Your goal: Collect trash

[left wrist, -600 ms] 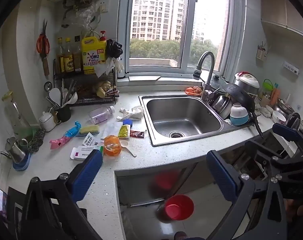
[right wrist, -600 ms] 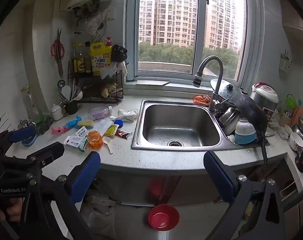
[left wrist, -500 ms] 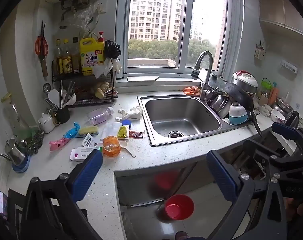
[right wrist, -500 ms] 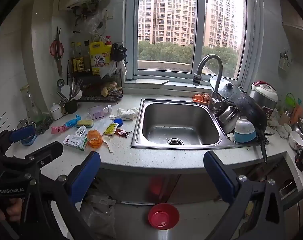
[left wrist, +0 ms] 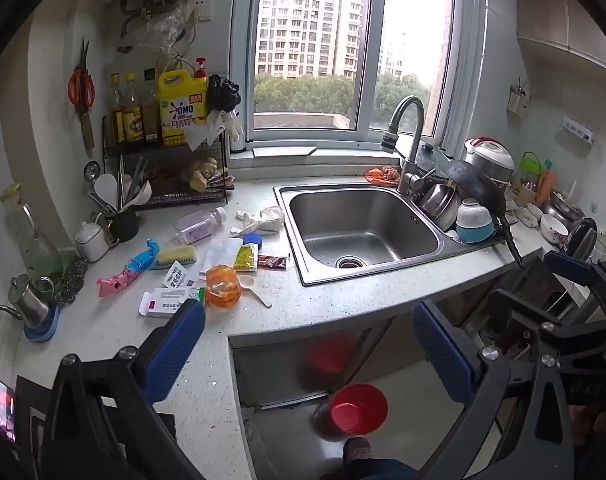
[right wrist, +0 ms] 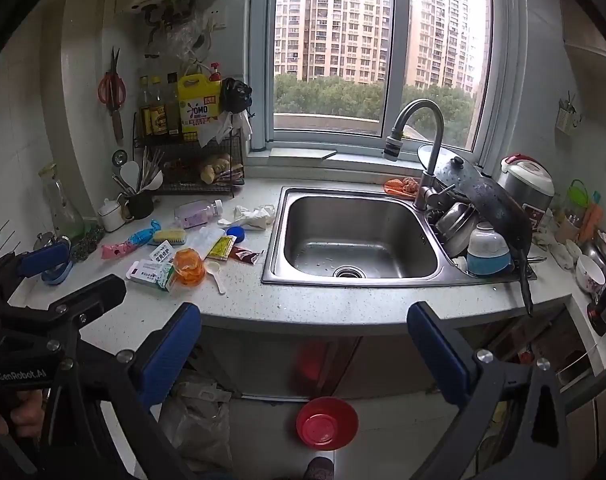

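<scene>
Little has moved since the earlier frames: both views sit marginally nearer, litter unshifted

Left wrist view: left gripper [left wrist: 309, 344], jaws wide apart, nothing between them, above the speckled white counter [left wrist: 323, 304]. Trash left of the steel sink [left wrist: 363, 232]: crumpled orange plastic cup [left wrist: 222, 285], white medicine box [left wrist: 165, 302], yellow sachet [left wrist: 245, 257], pink-and-blue wrapper [left wrist: 129, 268]. Red plastic bowl [left wrist: 358, 408] on the floor.

Right wrist view: right gripper [right wrist: 303, 354], jaws likewise apart and empty, well short of the clear toppled bottle [right wrist: 197, 212] and crumpled white tissue [right wrist: 253, 215].

Advice: take the nearest piece first, straddle it squarely, close gently
</scene>
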The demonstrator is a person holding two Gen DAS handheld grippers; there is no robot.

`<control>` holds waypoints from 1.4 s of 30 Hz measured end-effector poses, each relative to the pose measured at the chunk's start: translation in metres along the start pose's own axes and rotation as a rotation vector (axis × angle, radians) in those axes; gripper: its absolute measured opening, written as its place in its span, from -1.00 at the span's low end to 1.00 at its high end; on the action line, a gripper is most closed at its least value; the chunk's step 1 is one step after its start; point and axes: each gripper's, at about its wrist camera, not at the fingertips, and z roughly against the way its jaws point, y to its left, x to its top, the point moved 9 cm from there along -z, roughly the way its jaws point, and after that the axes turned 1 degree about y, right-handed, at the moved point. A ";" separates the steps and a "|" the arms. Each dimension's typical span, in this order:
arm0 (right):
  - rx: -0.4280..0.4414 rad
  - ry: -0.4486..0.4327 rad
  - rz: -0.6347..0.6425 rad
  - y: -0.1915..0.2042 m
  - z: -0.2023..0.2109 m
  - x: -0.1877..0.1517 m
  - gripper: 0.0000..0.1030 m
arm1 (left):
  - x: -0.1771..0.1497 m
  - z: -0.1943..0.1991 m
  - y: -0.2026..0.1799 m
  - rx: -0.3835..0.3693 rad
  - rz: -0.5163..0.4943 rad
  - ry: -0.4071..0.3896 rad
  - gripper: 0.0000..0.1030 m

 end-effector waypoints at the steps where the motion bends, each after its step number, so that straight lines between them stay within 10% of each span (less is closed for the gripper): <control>1: 0.000 0.003 0.002 0.001 0.001 0.000 1.00 | 0.000 0.000 0.000 0.000 0.000 0.000 1.00; 42: -0.020 0.035 0.015 0.004 -0.004 -0.002 1.00 | -0.003 -0.014 0.003 -0.032 0.000 0.029 1.00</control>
